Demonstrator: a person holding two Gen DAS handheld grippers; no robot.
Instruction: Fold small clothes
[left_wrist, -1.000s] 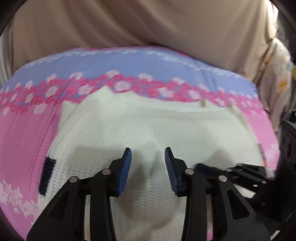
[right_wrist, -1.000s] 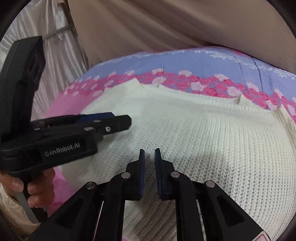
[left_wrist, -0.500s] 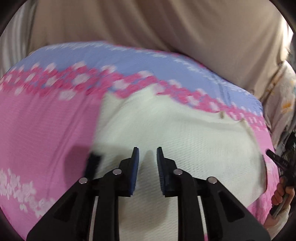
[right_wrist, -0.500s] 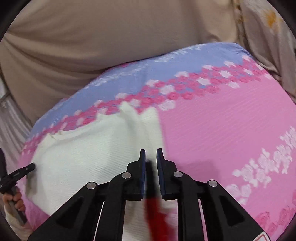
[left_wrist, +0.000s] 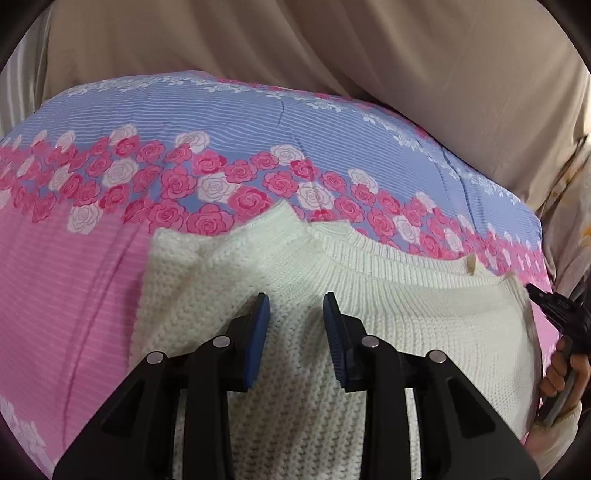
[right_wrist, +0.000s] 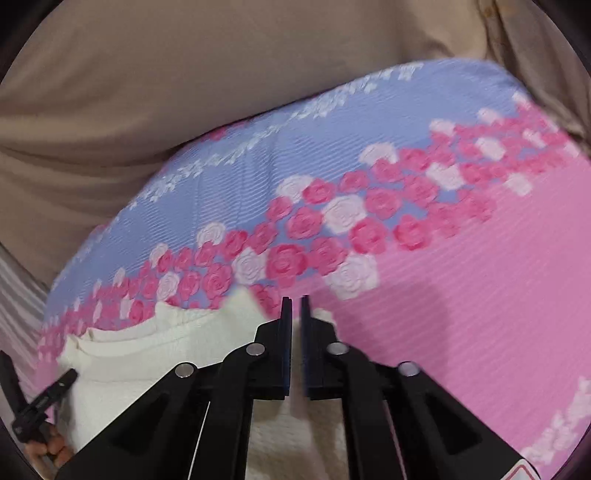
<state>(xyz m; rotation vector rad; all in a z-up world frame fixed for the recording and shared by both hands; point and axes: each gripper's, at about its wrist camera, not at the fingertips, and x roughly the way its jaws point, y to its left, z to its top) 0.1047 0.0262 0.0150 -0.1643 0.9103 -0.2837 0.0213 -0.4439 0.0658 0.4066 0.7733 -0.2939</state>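
Looking down my left gripper (left_wrist: 295, 317), I see the jaws narrowly parted, just opened a little, nothing pinched, above the cream sweater (left_wrist: 369, 302). The sweater lies flat on the rose-print bed (left_wrist: 74, 295), ribbed neckline toward the far side. My right gripper (right_wrist: 295, 321) hangs over the sweater's (right_wrist: 147, 362) corner, jaws a thin slit, just eased apart, holding nothing.

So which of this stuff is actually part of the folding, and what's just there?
Part of the job:
cream knit sweater
left gripper
right gripper

Just there:
rose-patterned bedspread
beige curtain
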